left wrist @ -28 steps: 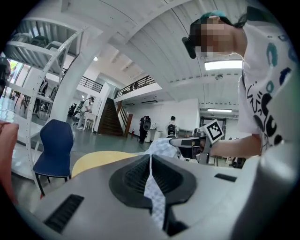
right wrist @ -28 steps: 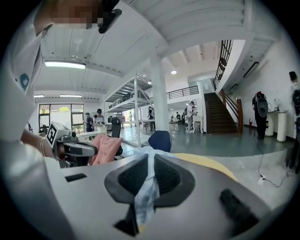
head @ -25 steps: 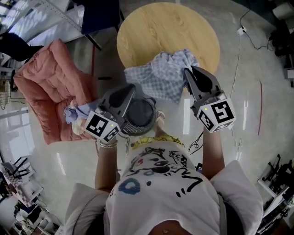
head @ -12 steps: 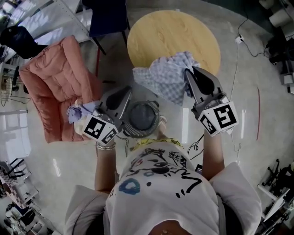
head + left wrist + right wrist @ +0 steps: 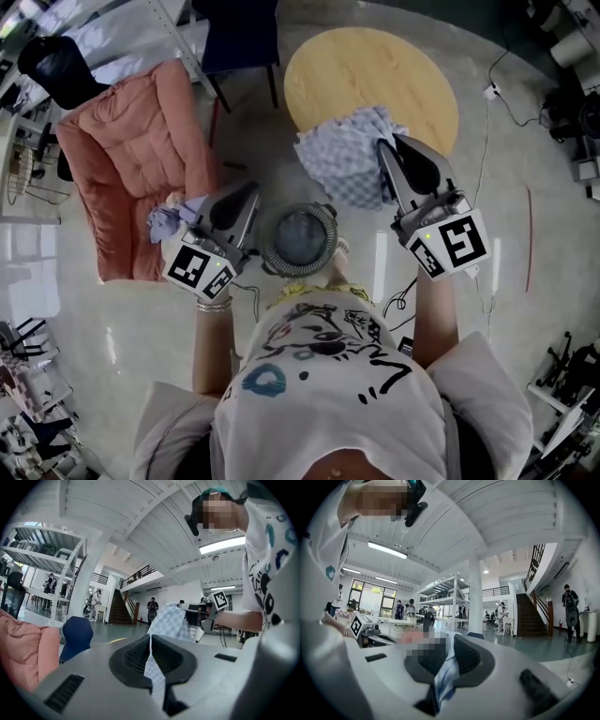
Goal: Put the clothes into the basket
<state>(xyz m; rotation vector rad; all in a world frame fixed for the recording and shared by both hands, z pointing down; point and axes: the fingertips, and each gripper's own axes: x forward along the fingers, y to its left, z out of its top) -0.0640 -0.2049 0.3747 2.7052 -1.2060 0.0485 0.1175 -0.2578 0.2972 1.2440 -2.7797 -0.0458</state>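
A blue-and-white checked cloth (image 5: 345, 167) hangs bunched in the air between the round wooden table (image 5: 375, 75) and the basket. My right gripper (image 5: 384, 152) is shut on its right edge, and a fold shows between the jaws (image 5: 444, 667). My left gripper (image 5: 251, 190) is shut on a thin strip of the same checked fabric (image 5: 152, 660), which runs across to the bunch beside the right gripper. The round dark basket (image 5: 298, 240) stands on the floor below and between the two grippers. Whether it holds anything I cannot tell.
A pink padded cushion (image 5: 131, 155) lies to the left with a lavender garment (image 5: 169, 220) on its near corner. A dark blue chair (image 5: 234, 37) stands beyond it. Cables (image 5: 487, 122) trail over the pale floor to the right. People stand far off in the hall.
The checked cloth has come off the table's near edge and bunched up narrower. Both grippers have lifted with it and now hang closer over the basket.
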